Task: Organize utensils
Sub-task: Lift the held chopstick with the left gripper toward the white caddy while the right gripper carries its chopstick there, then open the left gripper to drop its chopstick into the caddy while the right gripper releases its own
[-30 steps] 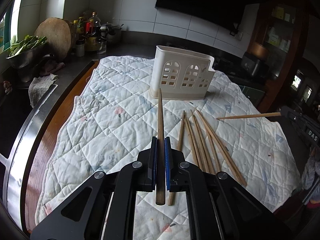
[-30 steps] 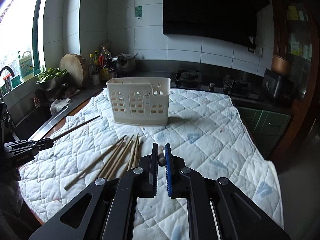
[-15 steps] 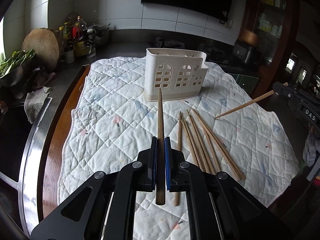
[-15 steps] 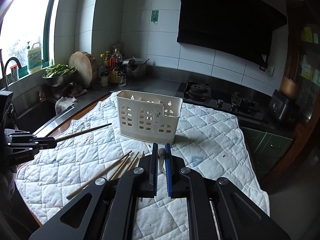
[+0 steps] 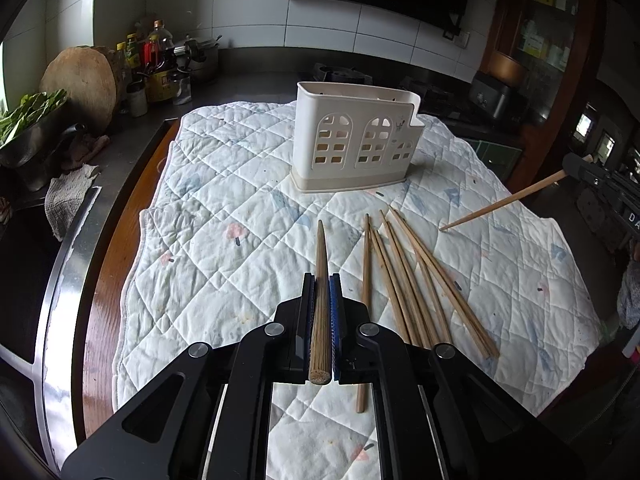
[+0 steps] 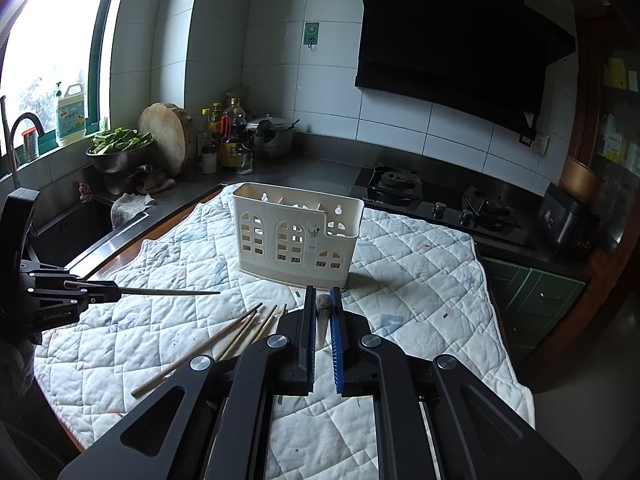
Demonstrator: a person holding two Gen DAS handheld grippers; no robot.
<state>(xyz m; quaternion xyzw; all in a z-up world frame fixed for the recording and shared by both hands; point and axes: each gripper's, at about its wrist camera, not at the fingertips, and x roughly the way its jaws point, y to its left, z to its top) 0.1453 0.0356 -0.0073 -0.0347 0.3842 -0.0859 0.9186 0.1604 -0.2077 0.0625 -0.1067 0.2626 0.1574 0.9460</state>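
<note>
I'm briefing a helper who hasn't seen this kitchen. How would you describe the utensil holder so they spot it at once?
On the quilted cloth covering the counter, look toward the far end, nearer the stove. The utensil holder stands upright there: a cream plastic box with arched window cutouts. It is the only upright thing on the cloth; the loose chopsticks lie flat before it.

Left tongs (image 5: 322, 280) clamped on a chopstick (image 5: 321, 276), right tongs (image 6: 323, 300) pinched shut on another chopstick (image 6: 323, 312), both held aloft

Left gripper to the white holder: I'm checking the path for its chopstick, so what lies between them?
Only bare quilted cloth lies between the left gripper and the holder, per the left wrist view; the loose chopsticks lie to the right.
</note>
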